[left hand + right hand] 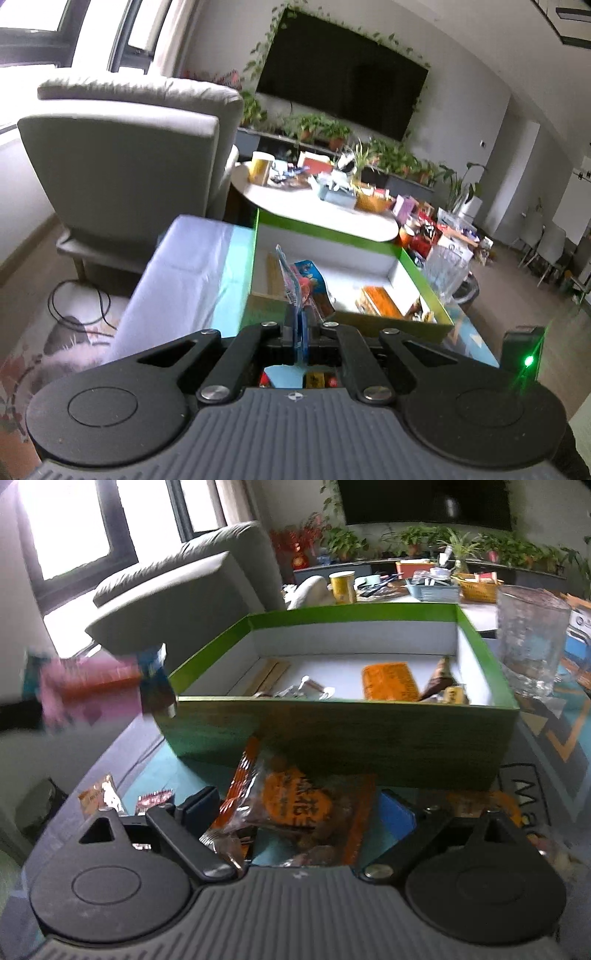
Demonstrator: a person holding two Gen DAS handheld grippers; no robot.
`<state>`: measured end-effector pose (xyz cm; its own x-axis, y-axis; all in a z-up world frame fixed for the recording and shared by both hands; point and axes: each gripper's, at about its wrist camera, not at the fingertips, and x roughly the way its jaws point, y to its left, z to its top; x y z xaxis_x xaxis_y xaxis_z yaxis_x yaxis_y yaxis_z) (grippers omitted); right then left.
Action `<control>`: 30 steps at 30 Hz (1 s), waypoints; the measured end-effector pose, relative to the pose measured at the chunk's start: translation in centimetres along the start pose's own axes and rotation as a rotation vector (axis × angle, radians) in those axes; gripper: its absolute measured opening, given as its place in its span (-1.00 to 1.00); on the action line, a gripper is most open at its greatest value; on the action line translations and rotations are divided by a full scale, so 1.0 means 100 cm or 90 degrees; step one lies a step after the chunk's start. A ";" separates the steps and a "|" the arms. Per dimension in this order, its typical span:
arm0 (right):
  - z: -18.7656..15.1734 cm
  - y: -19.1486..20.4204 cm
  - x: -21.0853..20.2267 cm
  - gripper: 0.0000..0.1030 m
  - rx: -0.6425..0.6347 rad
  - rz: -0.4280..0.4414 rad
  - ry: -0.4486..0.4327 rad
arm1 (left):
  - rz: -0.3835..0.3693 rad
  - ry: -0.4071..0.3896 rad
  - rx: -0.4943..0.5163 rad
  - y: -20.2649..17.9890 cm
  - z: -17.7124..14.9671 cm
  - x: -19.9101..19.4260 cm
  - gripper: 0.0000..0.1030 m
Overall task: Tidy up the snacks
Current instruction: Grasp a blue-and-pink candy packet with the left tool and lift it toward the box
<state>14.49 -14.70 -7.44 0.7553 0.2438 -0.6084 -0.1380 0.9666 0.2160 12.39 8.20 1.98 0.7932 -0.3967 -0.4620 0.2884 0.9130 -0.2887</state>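
Pink-and-blue snack packet (301, 291), thin, edge-on, clamped between closed fingers of left gripper (301, 332); same packet blurred at far left of right wrist view (92, 690), beside near-left corner of green box (332, 723). Box white inside, holding orange packet (391, 681) and other small wrapped snacks. Orange-printed clear snack bag (295, 805) lying between spread fingers of right gripper (295, 812), just before box wall; grip unclear. Clear glass tumbler (530, 642) right of box.
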 end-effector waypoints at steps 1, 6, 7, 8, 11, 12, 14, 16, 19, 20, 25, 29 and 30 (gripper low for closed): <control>-0.001 0.001 0.002 0.13 -0.009 0.000 0.005 | 0.002 -0.004 0.001 0.000 0.001 0.000 -0.96; 0.003 -0.001 0.013 0.13 -0.005 -0.010 0.049 | 0.008 -0.002 -0.005 0.005 0.001 0.005 -0.96; 0.004 -0.003 0.013 0.13 -0.004 -0.009 0.048 | 0.009 0.000 -0.008 0.006 0.000 0.006 -0.96; 0.005 -0.003 0.013 0.12 -0.004 -0.009 0.055 | 0.010 0.002 -0.010 0.007 0.000 0.006 -0.96; 0.007 -0.002 0.012 0.12 -0.015 -0.011 0.059 | 0.008 0.001 -0.014 0.008 -0.003 0.006 -0.96; 0.006 -0.002 0.009 0.12 -0.021 -0.008 0.054 | 0.007 -0.001 -0.015 0.007 -0.002 0.006 -0.96; 0.006 0.002 0.002 0.11 -0.051 0.008 0.034 | 0.002 -0.007 -0.014 0.006 -0.001 0.004 -0.96; 0.004 0.006 -0.004 0.11 -0.073 0.010 0.029 | -0.003 -0.013 -0.013 0.004 0.001 0.002 -0.96; -0.001 0.007 -0.010 0.10 -0.094 0.010 0.023 | -0.007 -0.022 -0.011 0.001 0.004 0.000 -0.96; -0.002 0.006 -0.012 0.10 -0.092 0.010 0.020 | -0.008 -0.024 -0.011 0.000 0.005 0.000 -0.96; -0.004 -0.001 -0.025 0.10 -0.075 0.013 0.004 | -0.013 -0.031 -0.013 -0.003 0.008 -0.002 -0.96; -0.003 -0.005 -0.038 0.10 -0.067 0.013 -0.020 | -0.019 -0.038 -0.014 -0.007 0.012 -0.001 -0.96; -0.001 -0.006 -0.040 0.10 -0.065 0.013 -0.025 | -0.021 -0.040 -0.013 -0.009 0.014 0.000 -0.96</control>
<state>11.50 -16.25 -5.27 0.7757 0.2628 -0.5738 -0.2172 0.9648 0.1483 12.83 7.55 3.39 0.8157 -0.4191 -0.3988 0.3046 0.8972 -0.3197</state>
